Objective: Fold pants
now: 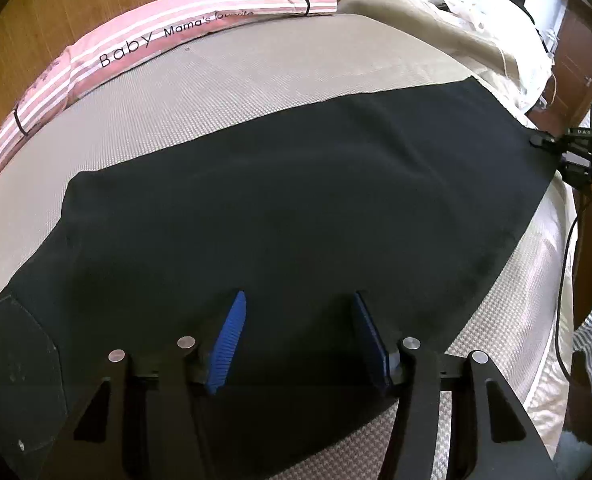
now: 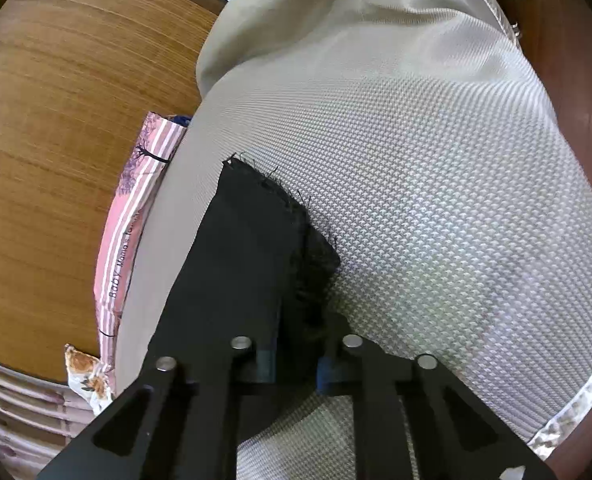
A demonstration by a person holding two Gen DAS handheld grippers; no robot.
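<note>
Black pants (image 1: 280, 208) lie flat across the beige textured bed, waist end at the near left, leg hem at the far right. My left gripper (image 1: 298, 304) is open, its blue pads just above the pants' near edge, holding nothing. My right gripper (image 1: 542, 140) shows at the far right of the left wrist view, pinching the hem corner. In the right wrist view, my right gripper (image 2: 296, 364) is shut on the frayed black pants hem (image 2: 252, 248), which rises between the fingers.
A pink striped pillow (image 1: 136, 52) lies along the bed's far edge against a wooden headboard (image 2: 56, 140). A beige blanket and dotted bedding (image 1: 448, 20) are heaped at the far right. The bed's right edge (image 1: 552, 320) drops beside the person's striped sleeve.
</note>
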